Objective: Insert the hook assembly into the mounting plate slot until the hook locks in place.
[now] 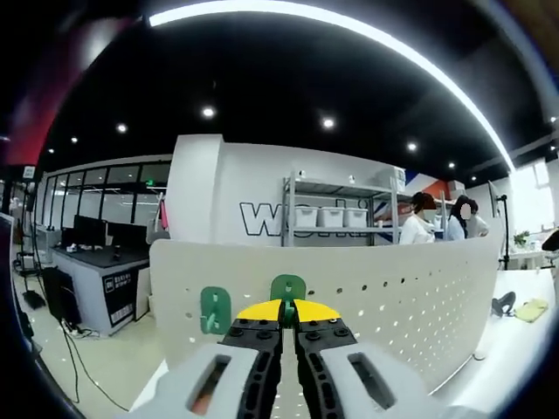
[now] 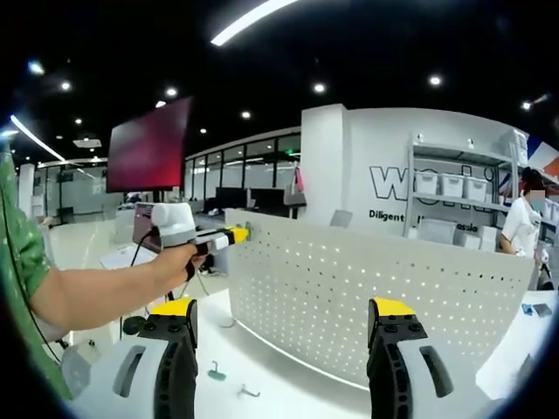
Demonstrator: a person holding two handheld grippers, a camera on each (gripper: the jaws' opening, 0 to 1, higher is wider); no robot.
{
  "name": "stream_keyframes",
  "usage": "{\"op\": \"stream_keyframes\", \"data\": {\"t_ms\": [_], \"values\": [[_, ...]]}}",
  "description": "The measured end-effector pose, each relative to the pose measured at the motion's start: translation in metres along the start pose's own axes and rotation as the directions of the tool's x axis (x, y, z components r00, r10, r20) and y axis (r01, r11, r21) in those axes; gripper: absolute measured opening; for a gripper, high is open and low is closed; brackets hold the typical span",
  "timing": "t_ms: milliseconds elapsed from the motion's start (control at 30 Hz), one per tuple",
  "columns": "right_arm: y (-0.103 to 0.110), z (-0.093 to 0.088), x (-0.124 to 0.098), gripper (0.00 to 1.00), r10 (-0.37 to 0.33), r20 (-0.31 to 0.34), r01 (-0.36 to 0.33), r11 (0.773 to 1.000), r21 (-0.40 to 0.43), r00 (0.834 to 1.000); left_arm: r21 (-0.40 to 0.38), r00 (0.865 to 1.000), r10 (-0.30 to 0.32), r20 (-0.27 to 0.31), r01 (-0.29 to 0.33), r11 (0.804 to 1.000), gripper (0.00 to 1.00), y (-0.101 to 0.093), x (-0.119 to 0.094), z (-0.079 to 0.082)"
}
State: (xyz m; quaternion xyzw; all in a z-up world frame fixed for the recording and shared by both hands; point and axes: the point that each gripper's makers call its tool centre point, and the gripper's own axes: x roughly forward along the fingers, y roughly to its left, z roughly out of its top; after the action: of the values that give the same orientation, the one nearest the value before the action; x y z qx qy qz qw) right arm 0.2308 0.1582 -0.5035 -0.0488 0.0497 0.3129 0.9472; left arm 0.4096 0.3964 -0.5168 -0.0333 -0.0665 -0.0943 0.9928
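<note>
Green plastic hook [image 1: 287,290] sits pinched in my left tongs [image 1: 287,316], pressed against the white perforated metal pegboard [image 1: 410,297] beside a second green hook [image 1: 215,310]. My right tongs [image 2: 284,316] gape wide, holding nothing; their view shows small hooks [image 2: 216,374] lying on the white worktop [image 2: 262,358].

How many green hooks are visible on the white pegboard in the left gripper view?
2. One green hook hangs on the pegboard by itself; the second hook is pinched by the left tongs. Others may be hidden.
</note>
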Motion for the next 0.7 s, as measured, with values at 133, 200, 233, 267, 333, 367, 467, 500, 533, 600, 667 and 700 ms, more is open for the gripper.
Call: {"op": "stream_keyframes", "data": {"t_ms": [133, 200, 233, 267, 333, 367, 467, 500, 533, 600, 667, 700], "values": [[-0.0022, -0.0012, -0.0031, 0.82, -0.005, -0.003, 0.005, 1.000, 0.001, 1.000, 0.005, 1.000, 0.005, -0.008, -0.005, 1.000, 0.04, 0.0013, 0.0022, -0.0024], [-0.0029, -0.0018, -0.0042, 0.82, -0.006, -0.004, 0.006, 1.000, 0.001, 1.000, 0.005, 1.000, 0.006, -0.009, -0.006, 1.000, 0.04, 0.0015, 0.0033, -0.0029], [-0.0036, -0.0021, -0.0044, 0.82, -0.008, -0.005, 0.008, 1.000, 0.001, 1.000, 0.007, 1.000, 0.007, -0.011, -0.007, 1.000, 0.04, 0.0017, 0.0038, -0.0033], [-0.0040, -0.0024, -0.0045, 0.82, -0.009, -0.006, 0.009, 1.000, 0.000, 1.000, 0.005, 1.000, 0.007, -0.011, -0.007, 1.000, 0.04, 0.0019, 0.0047, -0.0038], [-0.0039, -0.0029, -0.0044, 0.81, -0.008, -0.008, 0.008, 1.000, 0.003, 1.000, 0.005, 1.000, 0.011, -0.013, -0.011, 1.000, 0.04, 0.0024, 0.0058, -0.0050], [-0.0039, -0.0026, -0.0041, 0.81, -0.007, -0.007, 0.007, 1.000, 0.002, 1.000, 0.005, 1.000, 0.012, -0.013, -0.012, 1.000, 0.04, 0.0026, 0.0062, -0.0054], [-0.0032, -0.0027, -0.0032, 0.81, -0.004, -0.010, 0.004, 1.000, 0.000, 1.000, -0.002, 1.000, 0.021, -0.014, -0.021, 1.000, 0.04, 0.0045, 0.0072, -0.0068], [-0.0032, -0.0026, -0.0029, 0.81, -0.003, -0.011, 0.003, 1.000, -0.001, 1.000, -0.005, 1.000, 0.022, -0.015, -0.022, 1.000, 0.04, 0.0049, 0.0074, -0.0077], [-0.0031, -0.0025, -0.0026, 0.81, -0.002, -0.011, 0.002, 1.000, -0.001, 1.000, -0.011, 1.000, 0.022, -0.016, -0.022, 1.000, 0.04, 0.0049, 0.0079, -0.0085], [-0.0027, -0.0023, -0.0019, 0.81, 0.000, -0.011, 0.000, 1.000, -0.001, 1.000, -0.017, 1.000, 0.024, -0.019, -0.024, 1.000, 0.04, 0.0045, 0.0087, -0.0103], [-0.0022, -0.0020, -0.0015, 0.81, 0.001, -0.010, -0.001, 1.000, -0.001, 1.000, -0.025, 1.000, 0.026, -0.015, -0.026, 0.999, 0.04, 0.0043, 0.0088, -0.0099], [-0.0022, -0.0021, -0.0011, 0.81, 0.002, -0.010, -0.002, 1.000, -0.001, 1.000, -0.026, 1.000, 0.026, -0.011, -0.026, 0.999, 0.04, 0.0039, 0.0088, -0.0090]]}}
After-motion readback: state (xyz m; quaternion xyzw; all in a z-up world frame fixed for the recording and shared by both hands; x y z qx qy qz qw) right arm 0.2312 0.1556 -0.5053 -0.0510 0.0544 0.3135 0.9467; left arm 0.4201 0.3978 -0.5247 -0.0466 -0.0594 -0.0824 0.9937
